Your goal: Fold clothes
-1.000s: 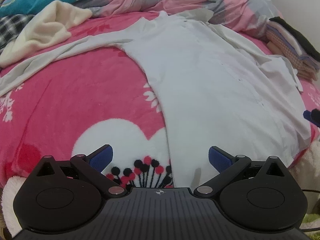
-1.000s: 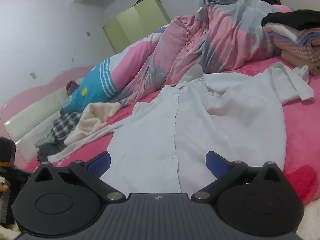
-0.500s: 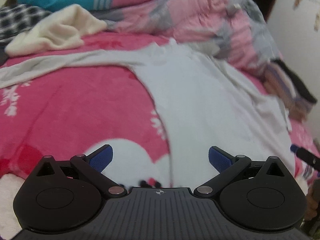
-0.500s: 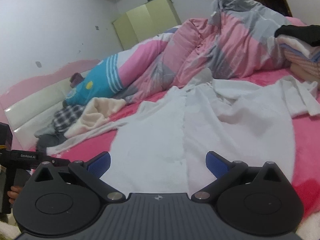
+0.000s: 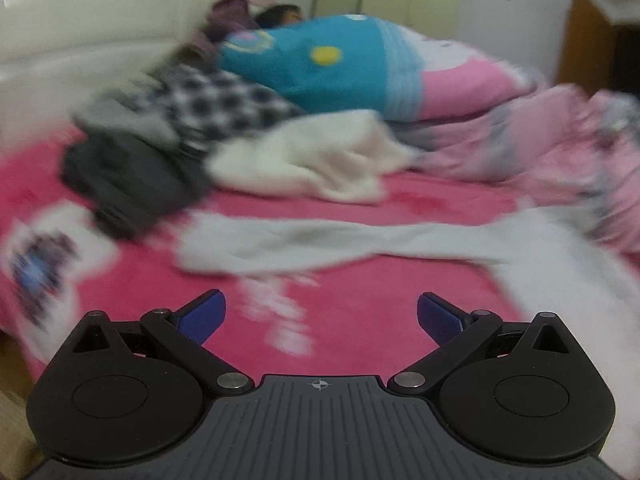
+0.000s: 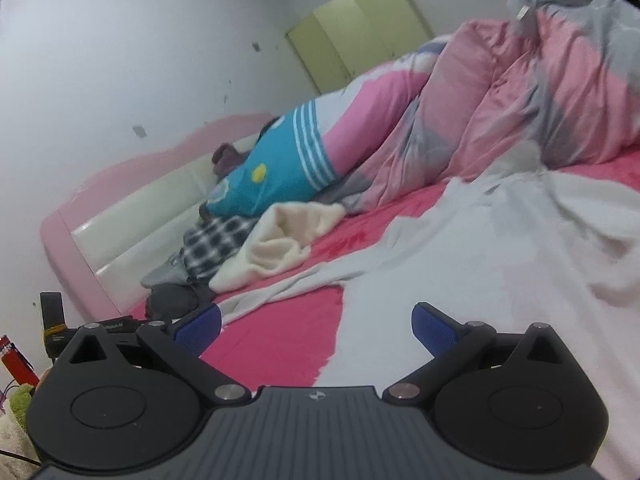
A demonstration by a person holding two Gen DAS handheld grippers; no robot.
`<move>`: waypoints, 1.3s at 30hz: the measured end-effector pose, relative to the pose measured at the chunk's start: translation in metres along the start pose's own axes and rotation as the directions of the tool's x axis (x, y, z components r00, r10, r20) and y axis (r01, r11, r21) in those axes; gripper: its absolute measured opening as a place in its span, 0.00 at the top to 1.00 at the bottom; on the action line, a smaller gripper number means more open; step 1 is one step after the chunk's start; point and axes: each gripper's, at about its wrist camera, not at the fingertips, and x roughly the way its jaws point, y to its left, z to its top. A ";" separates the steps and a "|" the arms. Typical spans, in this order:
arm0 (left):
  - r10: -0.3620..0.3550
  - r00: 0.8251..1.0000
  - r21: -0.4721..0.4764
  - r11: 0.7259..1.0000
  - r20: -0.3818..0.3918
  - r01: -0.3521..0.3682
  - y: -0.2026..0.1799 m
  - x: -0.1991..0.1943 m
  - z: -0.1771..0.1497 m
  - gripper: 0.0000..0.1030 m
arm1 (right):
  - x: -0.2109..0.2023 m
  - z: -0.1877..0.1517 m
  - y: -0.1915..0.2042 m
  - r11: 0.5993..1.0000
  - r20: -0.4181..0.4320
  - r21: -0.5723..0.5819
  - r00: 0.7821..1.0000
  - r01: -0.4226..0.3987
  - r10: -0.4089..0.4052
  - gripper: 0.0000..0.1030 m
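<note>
Both tools are spread wide with nothing between their blue pads. The left tool (image 5: 321,316) hangs over the pink bed cover (image 5: 360,292), near the long sleeve (image 5: 320,242) of the white garment (image 6: 500,264). The right tool (image 6: 316,326) sits above the garment's near edge. Farther back lie a cream garment (image 6: 284,240) and a checked cloth (image 6: 214,244).
</note>
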 end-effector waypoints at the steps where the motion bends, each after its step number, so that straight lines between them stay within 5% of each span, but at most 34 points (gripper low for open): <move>1: 0.027 1.000 0.025 0.999 0.003 -0.027 0.005 0.008 0.001 0.01 | 0.012 0.001 0.002 1.000 -0.018 -0.001 1.000 0.015 -0.015 0.00; 7: 0.133 0.990 0.203 0.969 0.042 -0.138 0.025 0.053 -0.002 0.15 | 0.077 -0.003 0.003 0.995 -0.145 0.073 0.988 0.061 -0.050 0.17; 15: 0.169 0.984 0.496 0.850 0.060 -0.176 0.020 0.104 -0.027 0.48 | 0.121 -0.021 0.000 0.982 -0.257 0.119 0.960 0.148 -0.114 0.18; 17: 0.156 0.985 0.520 0.837 0.075 -0.172 0.022 0.110 -0.029 0.52 | 0.126 -0.026 -0.001 0.978 -0.277 0.126 0.952 0.168 -0.128 0.18; 19: 0.140 0.986 0.536 0.828 0.087 -0.165 0.024 0.114 -0.030 0.67 | 0.128 -0.029 -0.002 0.974 -0.286 0.126 0.947 0.186 -0.144 0.18; 21: 0.120 0.989 0.534 0.833 0.083 -0.146 0.026 0.117 -0.027 0.85 | 0.129 -0.031 -0.004 0.971 -0.290 0.127 0.944 0.204 -0.160 0.18; 24: 0.092 0.992 0.524 0.842 0.090 -0.126 0.029 0.116 -0.017 0.94 | 0.131 -0.033 -0.009 0.964 -0.292 0.137 0.939 0.229 -0.182 0.18; 32: -0.012 0.993 0.420 0.907 0.121 -0.040 0.049 0.107 0.057 0.95 | 0.136 -0.038 -0.017 0.958 -0.300 0.126 0.930 0.258 -0.211 0.18; 39: -0.042 0.998 0.194 0.980 -0.056 0.053 0.086 0.178 0.128 0.92 | 0.138 -0.039 -0.015 0.960 -0.299 0.093 0.927 0.264 -0.226 0.18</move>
